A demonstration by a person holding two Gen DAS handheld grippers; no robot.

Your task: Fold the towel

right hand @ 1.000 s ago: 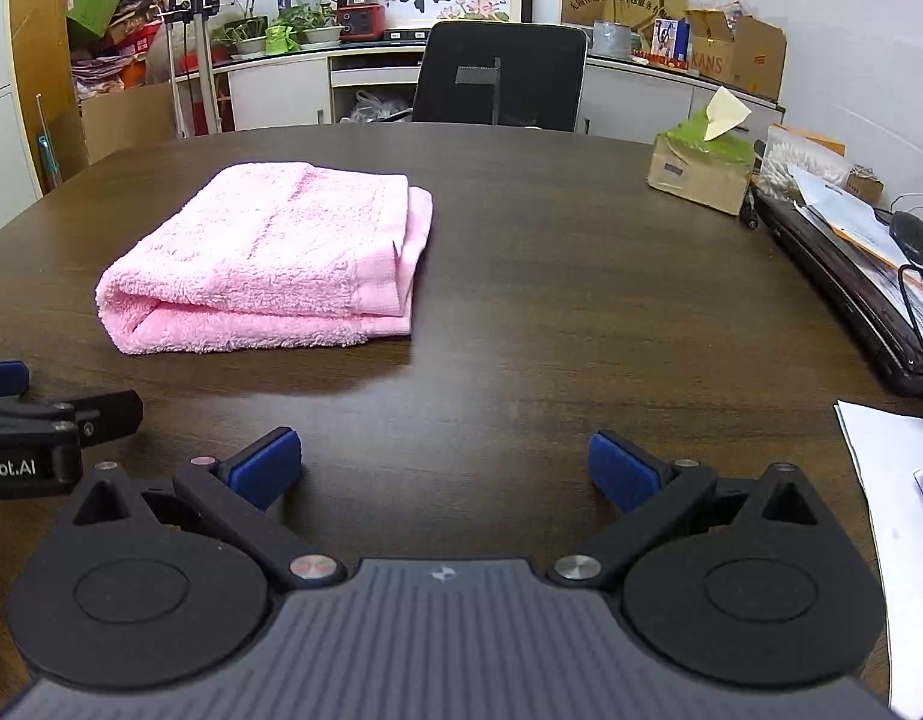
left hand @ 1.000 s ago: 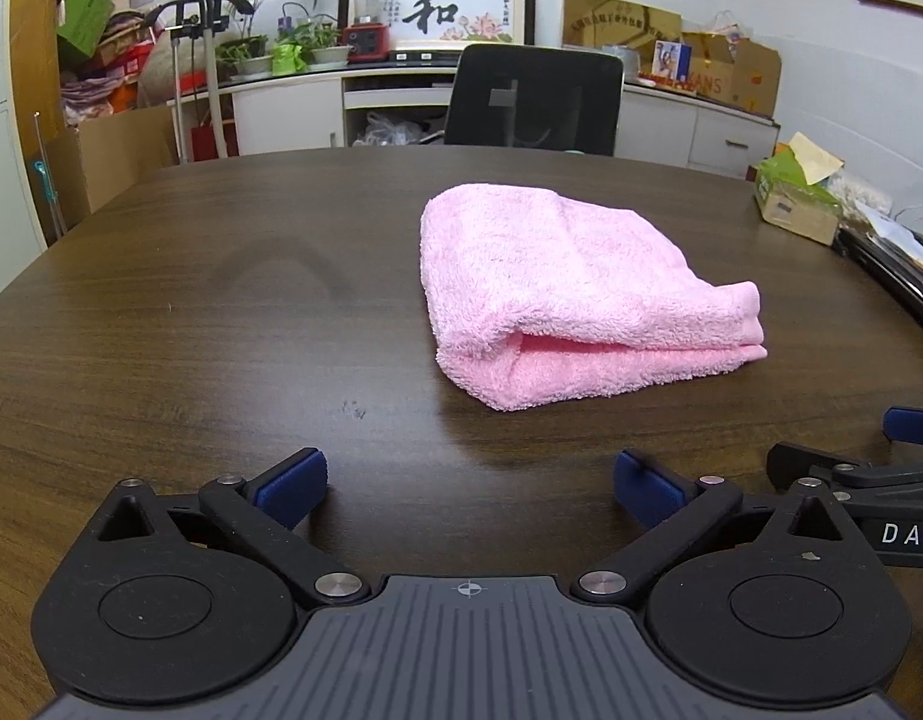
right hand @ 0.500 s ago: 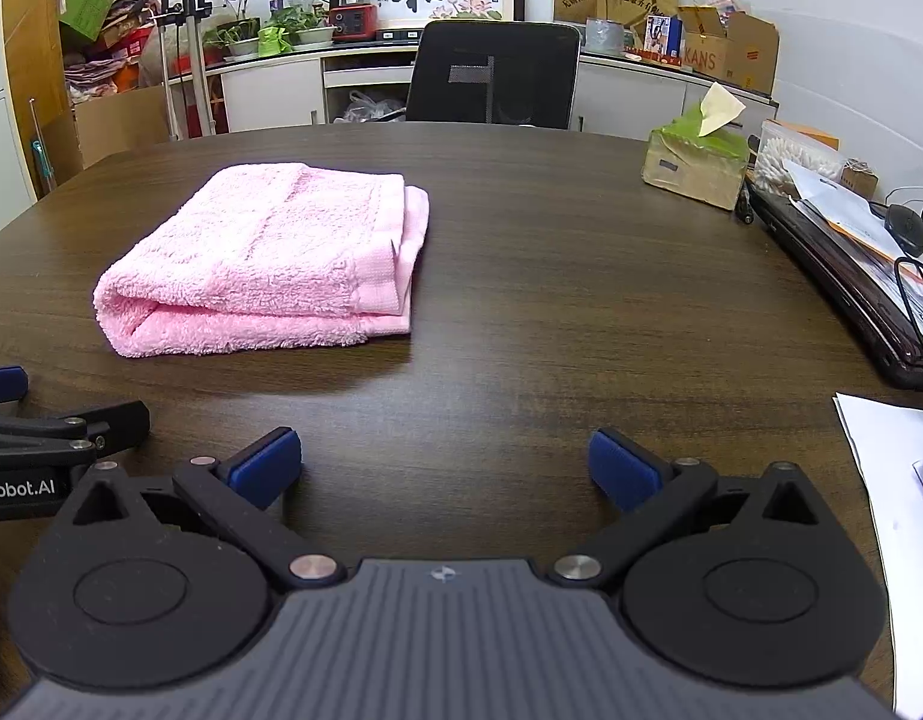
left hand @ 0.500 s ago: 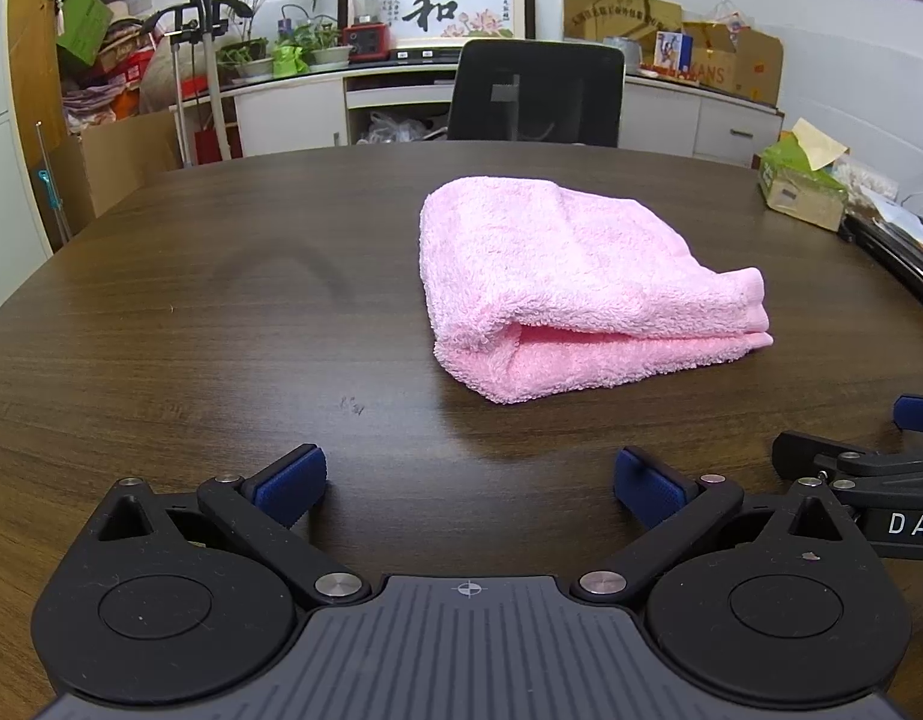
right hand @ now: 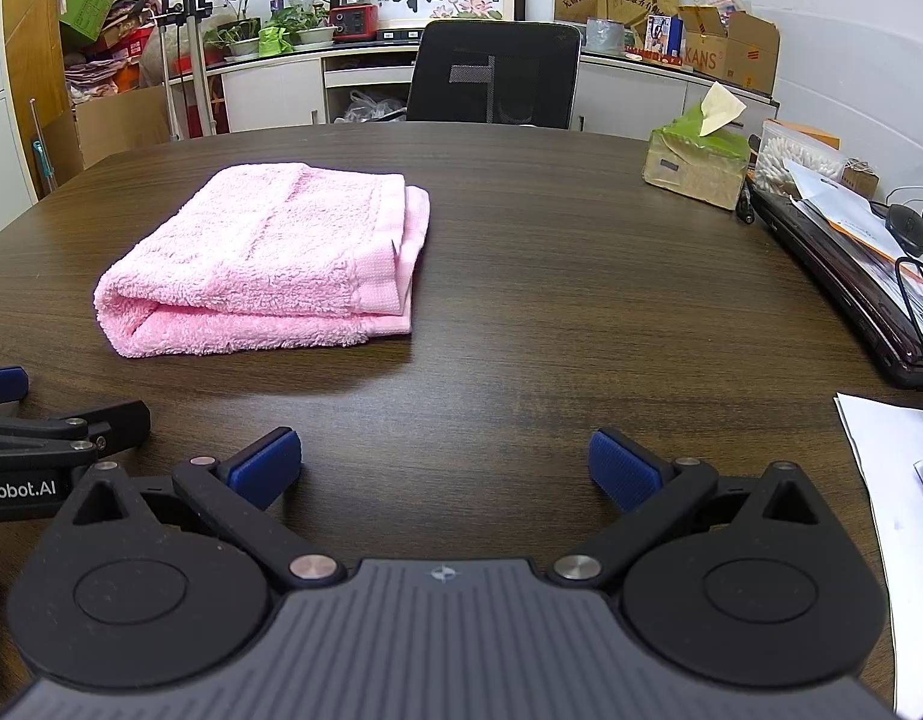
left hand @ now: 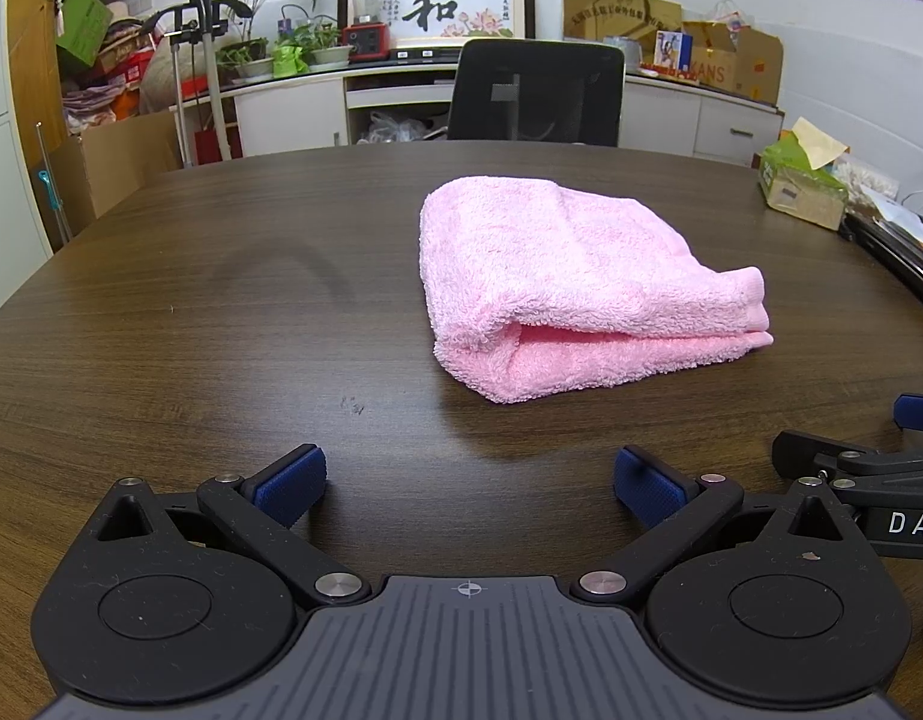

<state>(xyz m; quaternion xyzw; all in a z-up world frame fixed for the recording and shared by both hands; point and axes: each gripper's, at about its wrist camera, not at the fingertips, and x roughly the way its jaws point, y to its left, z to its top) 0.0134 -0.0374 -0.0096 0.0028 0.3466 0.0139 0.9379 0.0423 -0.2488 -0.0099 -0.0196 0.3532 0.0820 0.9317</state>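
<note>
A pink towel (left hand: 569,288) lies folded into a thick rectangle on the dark wooden table (left hand: 221,300). It also shows in the right wrist view (right hand: 281,258), ahead and to the left. My left gripper (left hand: 469,483) is open and empty, low over the table, short of the towel's near edge. My right gripper (right hand: 444,468) is open and empty, to the right of the towel and short of it. Each gripper shows at the edge of the other's view.
A tissue box (right hand: 695,165) stands at the table's far right. A keyboard (right hand: 851,294) and papers (right hand: 893,516) lie along the right edge. A black office chair (right hand: 494,78) stands behind the table.
Both grippers have drawn back slightly from the towel and stayed open. The towel has not moved.
</note>
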